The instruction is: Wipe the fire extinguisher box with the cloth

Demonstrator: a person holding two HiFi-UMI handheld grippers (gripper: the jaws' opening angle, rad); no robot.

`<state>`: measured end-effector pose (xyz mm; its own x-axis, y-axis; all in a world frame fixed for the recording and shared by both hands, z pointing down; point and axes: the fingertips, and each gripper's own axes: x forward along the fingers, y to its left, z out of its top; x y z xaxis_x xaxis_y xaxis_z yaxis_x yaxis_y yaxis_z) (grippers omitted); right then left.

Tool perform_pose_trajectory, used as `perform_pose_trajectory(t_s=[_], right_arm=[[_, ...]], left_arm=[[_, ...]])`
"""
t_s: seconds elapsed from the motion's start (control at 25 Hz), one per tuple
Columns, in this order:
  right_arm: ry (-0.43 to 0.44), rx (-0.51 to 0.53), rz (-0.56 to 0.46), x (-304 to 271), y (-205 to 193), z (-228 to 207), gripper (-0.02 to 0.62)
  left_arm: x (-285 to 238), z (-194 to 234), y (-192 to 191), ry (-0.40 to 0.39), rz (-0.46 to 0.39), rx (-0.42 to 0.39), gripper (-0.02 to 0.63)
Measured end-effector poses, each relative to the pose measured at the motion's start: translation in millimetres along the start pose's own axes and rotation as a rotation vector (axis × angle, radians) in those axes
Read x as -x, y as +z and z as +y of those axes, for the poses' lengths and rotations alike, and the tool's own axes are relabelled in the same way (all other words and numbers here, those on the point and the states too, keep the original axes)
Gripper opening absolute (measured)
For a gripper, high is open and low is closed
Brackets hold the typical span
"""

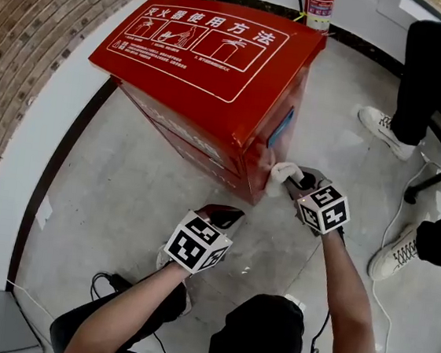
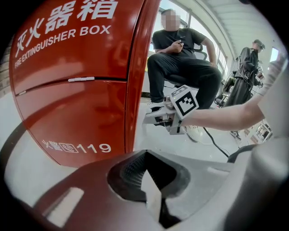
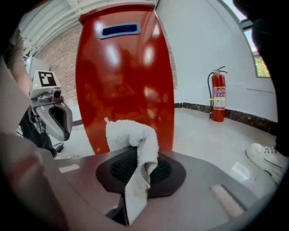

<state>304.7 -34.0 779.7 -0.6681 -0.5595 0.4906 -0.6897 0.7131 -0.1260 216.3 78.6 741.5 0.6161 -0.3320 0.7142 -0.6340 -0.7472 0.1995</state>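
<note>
The red fire extinguisher box (image 1: 218, 61) stands on the grey floor, its sloped lid printed with white instructions. My right gripper (image 1: 292, 185) is shut on a white cloth (image 1: 279, 176), which lies against the box's lower right side near the corner. In the right gripper view the cloth (image 3: 133, 135) bulges up out of the closed jaws in front of the box's red side (image 3: 122, 81). My left gripper (image 1: 222, 215) hovers low in front of the box's near corner, shut with nothing in it. In its own view it faces the box front (image 2: 76, 90).
A red fire extinguisher (image 1: 319, 9) stands by the white wall behind the box. A seated person's legs and white shoes (image 1: 384, 127) are at the right, with a chair base (image 1: 434, 180). Cables (image 1: 392, 231) trail over the floor. A curved brick wall (image 1: 32, 24) runs at the left.
</note>
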Motion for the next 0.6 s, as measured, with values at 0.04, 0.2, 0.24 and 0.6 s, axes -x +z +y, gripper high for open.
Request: perform_pose_trajectory(t_s=[0.04,0.2,0.24,0.6], right_arm=[[-0.025,-0.008,0.008,-3.5,-2.9,-13.2,0.078],[-0.171,-0.041,0.046,-16.8,-13.8,-71.4,0.077],[-0.215,-0.055,0.057,-18.7,-17.3,-84.7,0.077],[-0.207,-0.197,0.095,-46.7,-53.2,-79.9,0.077]], left_arm=[[-1.4,1.8,0.1,-0.002,-0.006,0.008,0.002],[-6.8,9.0,-3.3,-0.009,-0.007,0.011,0.002],[-7.5,9.6,-4.8,-0.012,-0.006,0.010,0.002],[-4.7,28.1,-23.1,-0.010,0.027,0.011,0.002]])
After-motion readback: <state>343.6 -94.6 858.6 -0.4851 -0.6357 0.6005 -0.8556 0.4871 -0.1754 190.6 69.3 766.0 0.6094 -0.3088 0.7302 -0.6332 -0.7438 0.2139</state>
